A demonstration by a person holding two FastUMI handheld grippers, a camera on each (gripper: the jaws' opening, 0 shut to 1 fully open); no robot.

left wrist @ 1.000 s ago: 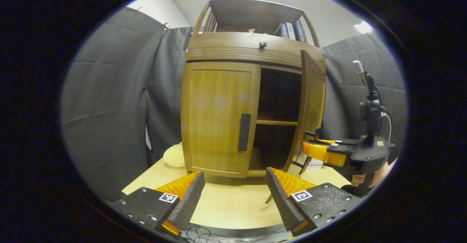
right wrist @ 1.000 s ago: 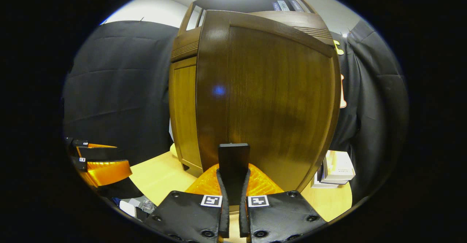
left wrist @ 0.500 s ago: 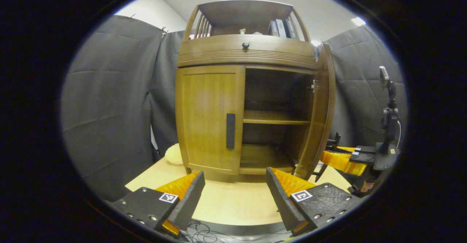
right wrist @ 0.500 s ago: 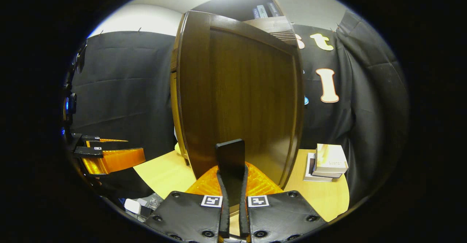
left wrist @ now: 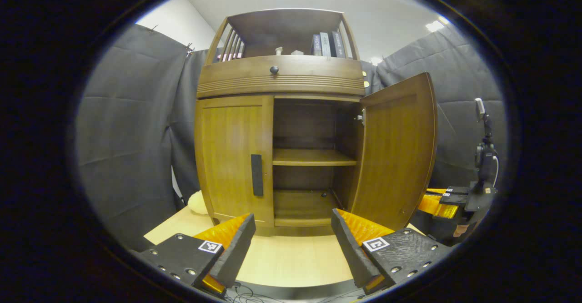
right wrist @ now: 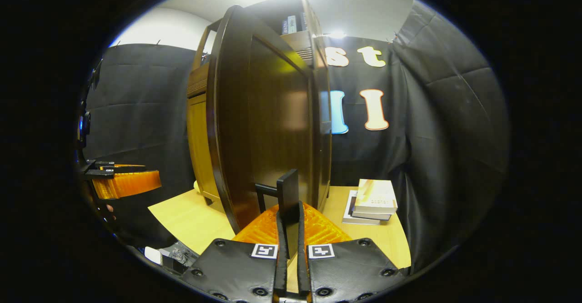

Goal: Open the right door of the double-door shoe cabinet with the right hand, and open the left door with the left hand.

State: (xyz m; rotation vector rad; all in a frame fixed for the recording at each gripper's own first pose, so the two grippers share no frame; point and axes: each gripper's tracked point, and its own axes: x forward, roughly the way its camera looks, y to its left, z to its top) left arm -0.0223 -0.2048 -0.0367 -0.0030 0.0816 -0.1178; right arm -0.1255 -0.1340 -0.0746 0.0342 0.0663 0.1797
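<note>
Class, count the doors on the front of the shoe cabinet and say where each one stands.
2. The left door sits closed on the cabinet's left half. The right door is swung wide open, its handle clamped in the right gripper.

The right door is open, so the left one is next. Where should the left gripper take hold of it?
Grip the dark upright handle by the left door's inner edge. It is a narrow vertical bar, so the open left gripper should probably come straight from the front, one finger on each side.
</note>
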